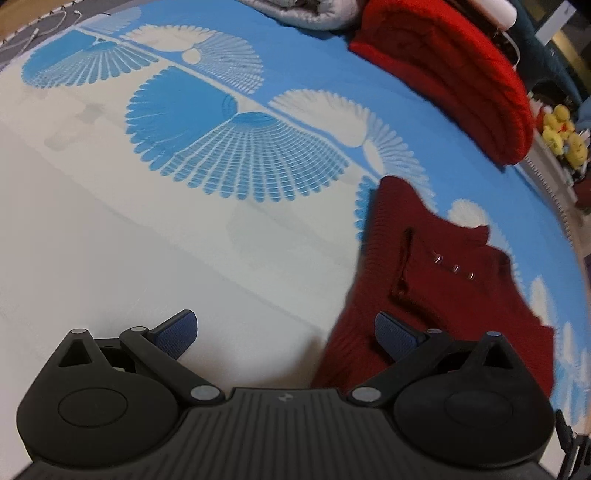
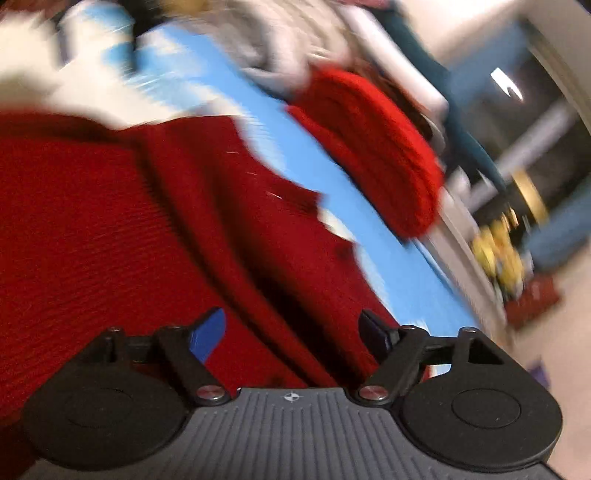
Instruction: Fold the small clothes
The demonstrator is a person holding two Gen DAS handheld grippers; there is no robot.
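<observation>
A dark red knit sweater [image 1: 436,280] with small metal buttons lies on the blue and white patterned surface [image 1: 236,155], at the lower right of the left wrist view. My left gripper [image 1: 286,334] is open and empty, its right pad over the sweater's left edge. In the right wrist view the same sweater [image 2: 129,240] fills the left and middle, blurred. My right gripper [image 2: 295,334] is open and empty just above the sweater.
A folded bright red knit garment [image 1: 454,74] lies at the far right of the surface; it also shows in the right wrist view [image 2: 376,147]. A grey folded cloth [image 1: 303,13] lies beyond it. Yellow plush toys [image 1: 561,133] sit past the surface's right edge.
</observation>
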